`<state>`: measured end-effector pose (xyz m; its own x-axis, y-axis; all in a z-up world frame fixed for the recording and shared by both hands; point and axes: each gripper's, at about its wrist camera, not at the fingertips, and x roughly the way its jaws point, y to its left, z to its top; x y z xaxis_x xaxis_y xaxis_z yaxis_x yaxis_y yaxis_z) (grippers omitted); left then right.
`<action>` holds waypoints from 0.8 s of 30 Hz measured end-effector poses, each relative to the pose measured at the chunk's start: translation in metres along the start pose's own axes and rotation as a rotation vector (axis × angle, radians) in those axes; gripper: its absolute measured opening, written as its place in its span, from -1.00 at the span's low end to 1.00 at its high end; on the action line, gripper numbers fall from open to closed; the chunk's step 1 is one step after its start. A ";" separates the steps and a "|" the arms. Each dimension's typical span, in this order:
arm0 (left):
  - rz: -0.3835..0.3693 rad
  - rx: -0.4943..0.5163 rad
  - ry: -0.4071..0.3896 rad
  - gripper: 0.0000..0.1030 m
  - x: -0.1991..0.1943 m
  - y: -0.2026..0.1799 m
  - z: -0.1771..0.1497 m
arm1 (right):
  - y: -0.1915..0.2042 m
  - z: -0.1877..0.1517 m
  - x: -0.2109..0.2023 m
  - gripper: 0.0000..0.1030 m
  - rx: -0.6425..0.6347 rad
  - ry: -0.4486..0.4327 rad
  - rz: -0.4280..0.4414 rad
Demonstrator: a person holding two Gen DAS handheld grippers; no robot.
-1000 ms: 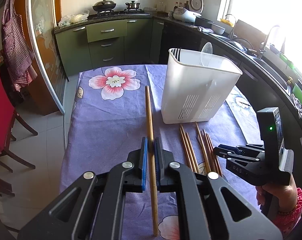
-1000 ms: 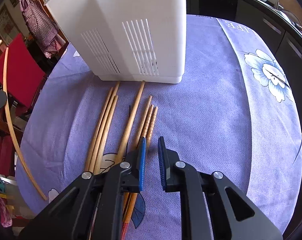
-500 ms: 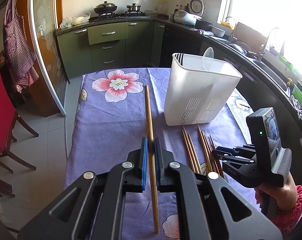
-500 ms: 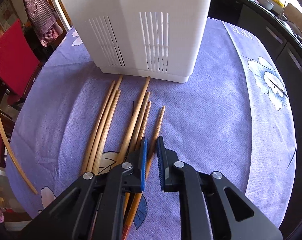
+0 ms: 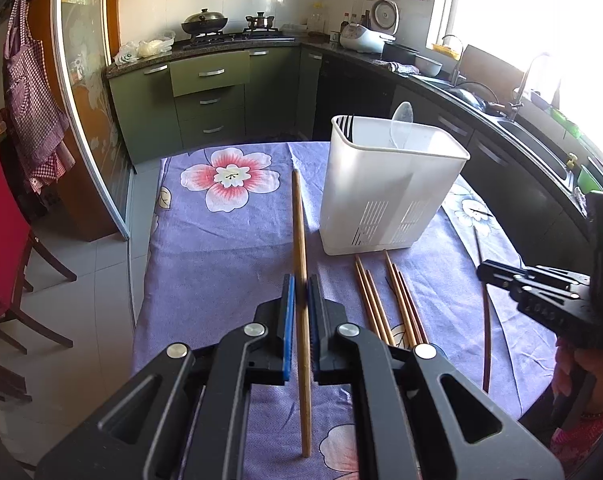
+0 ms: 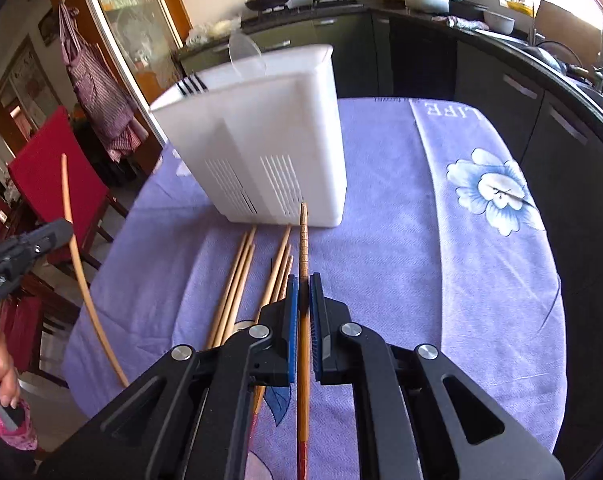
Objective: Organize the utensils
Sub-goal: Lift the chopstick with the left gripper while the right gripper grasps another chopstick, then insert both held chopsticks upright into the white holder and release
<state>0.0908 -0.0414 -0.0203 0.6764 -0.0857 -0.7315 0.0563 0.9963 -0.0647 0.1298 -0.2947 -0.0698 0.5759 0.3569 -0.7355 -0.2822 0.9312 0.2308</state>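
Note:
My left gripper [image 5: 300, 292] is shut on a long wooden chopstick [image 5: 298, 224] and holds it above the purple cloth, left of the white utensil holder [image 5: 385, 188]. My right gripper [image 6: 303, 292] is shut on a carved wooden chopstick [image 6: 303, 240] lifted off the table, its tip near the holder's base [image 6: 269, 160]. Several more chopsticks [image 5: 385, 300] lie on the cloth in front of the holder; they also show in the right wrist view [image 6: 237, 280]. A clear spoon [image 5: 401, 124] and a black fork [image 5: 347, 124] stand in the holder.
The table carries a purple flowered cloth [image 5: 221, 248]. A red chair [image 5: 1, 240] stands to the left of the table. Kitchen counters with a sink [image 5: 533, 136] run along the right side. The right gripper body [image 5: 557, 300] hangs at the table's right edge.
My right gripper shut on one carved chopstick from the pile and lifted it, tilting upward. My left gripper rose and drew back a little with its chopstick.

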 end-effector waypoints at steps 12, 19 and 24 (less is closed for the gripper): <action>-0.013 0.007 -0.057 -0.88 -0.030 0.002 0.001 | 0.002 -0.016 -0.084 -0.87 -0.012 -0.177 0.050; -0.030 0.009 -0.096 -0.88 -0.045 -0.001 0.015 | 0.011 0.001 -0.102 -0.87 -0.030 -0.247 0.068; -0.069 0.028 -0.121 -0.88 -0.058 -0.009 0.044 | 0.018 0.035 -0.121 -0.87 -0.054 -0.306 0.072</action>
<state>0.0834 -0.0453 0.0528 0.7536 -0.1549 -0.6389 0.1255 0.9879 -0.0916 0.0819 -0.3184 0.0463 0.7545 0.4351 -0.4913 -0.3663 0.9004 0.2348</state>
